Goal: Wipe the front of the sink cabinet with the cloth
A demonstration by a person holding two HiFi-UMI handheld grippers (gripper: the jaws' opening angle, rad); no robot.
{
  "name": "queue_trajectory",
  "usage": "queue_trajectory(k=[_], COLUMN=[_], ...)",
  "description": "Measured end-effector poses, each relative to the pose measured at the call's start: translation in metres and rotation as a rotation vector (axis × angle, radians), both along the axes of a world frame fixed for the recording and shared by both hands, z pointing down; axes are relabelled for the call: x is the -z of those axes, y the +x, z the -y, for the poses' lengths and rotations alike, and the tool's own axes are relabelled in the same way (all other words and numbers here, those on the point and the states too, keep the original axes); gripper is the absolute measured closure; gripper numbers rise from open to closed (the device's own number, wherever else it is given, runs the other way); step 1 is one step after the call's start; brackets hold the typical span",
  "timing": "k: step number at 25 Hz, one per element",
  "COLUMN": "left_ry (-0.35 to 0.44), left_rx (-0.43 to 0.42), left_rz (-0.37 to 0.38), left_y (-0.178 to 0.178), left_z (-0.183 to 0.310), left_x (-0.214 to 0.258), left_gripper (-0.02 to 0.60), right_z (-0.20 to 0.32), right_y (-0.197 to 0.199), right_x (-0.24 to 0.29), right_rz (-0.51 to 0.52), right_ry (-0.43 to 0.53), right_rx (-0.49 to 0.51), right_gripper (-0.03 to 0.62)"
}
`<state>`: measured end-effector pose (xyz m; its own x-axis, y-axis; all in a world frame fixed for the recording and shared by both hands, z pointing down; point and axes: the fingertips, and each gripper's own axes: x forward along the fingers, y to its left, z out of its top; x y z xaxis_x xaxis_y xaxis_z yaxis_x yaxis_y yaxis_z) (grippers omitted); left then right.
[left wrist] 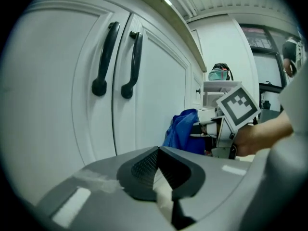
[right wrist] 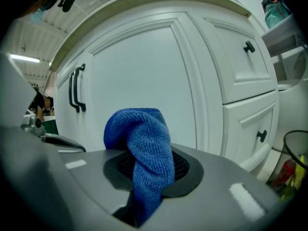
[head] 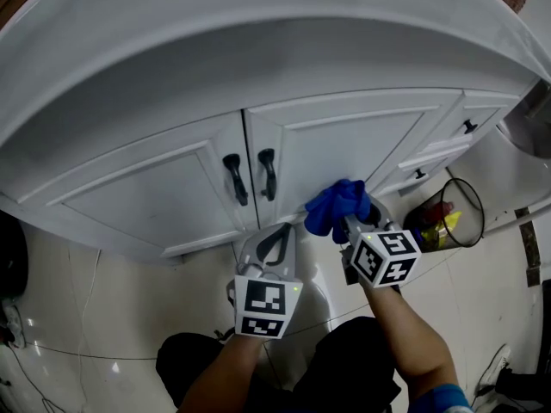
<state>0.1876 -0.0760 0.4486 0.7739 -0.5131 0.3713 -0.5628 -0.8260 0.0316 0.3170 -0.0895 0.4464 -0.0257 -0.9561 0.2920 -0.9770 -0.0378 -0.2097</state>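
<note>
The white sink cabinet [head: 344, 144] has two doors with black handles [head: 250, 177] at their meeting edges. A blue cloth [head: 336, 206] is bunched against the lower part of the right door [right wrist: 144, 81], and my right gripper [head: 351, 224] is shut on the blue cloth [right wrist: 144, 153], which sticks up between its jaws. My left gripper [head: 274, 241] hangs just below the doors' bottom edge, shut with nothing in it. In the left gripper view the handles [left wrist: 118, 61] are up left, the blue cloth [left wrist: 183, 134] at centre right.
Small drawers with black knobs [head: 467, 127] sit right of the doors. A wire waste bin [head: 448, 218] with coloured rubbish stands on the pale tiled floor [head: 77, 299] at right. The sink's rounded basin edge [head: 258, 24] overhangs the cabinet.
</note>
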Motion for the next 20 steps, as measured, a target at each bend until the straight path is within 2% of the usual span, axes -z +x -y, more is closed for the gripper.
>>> queue_trajectory(k=[4, 11, 16, 20], left_ry=[-0.055, -0.074, -0.087, -0.096], left_rx=[0.003, -0.007, -0.014, -0.02], left_rz=[0.007, 0.039, 0.054, 0.032], left_y=[0.002, 0.005, 0.007, 0.014], left_z=[-0.001, -0.005, -0.007, -0.009], left_x=[-0.013, -0.025, -0.03, -0.026], left_gripper=[0.578, 0.578, 0.578, 0.578], right_z=[-0.002, -0.003, -0.007, -0.017], right_y=[0.002, 0.008, 0.012, 0.026], right_x=[-0.037, -0.075, -0.081, -0.063], right_rz=[0.029, 0.066, 0.063, 0.044], right_ry=[-0.103, -0.203, -0.227, -0.204], right_rx=[0.005, 0.006, 0.027, 0.022], right_gripper=[0.507, 0.508, 0.507, 0.507])
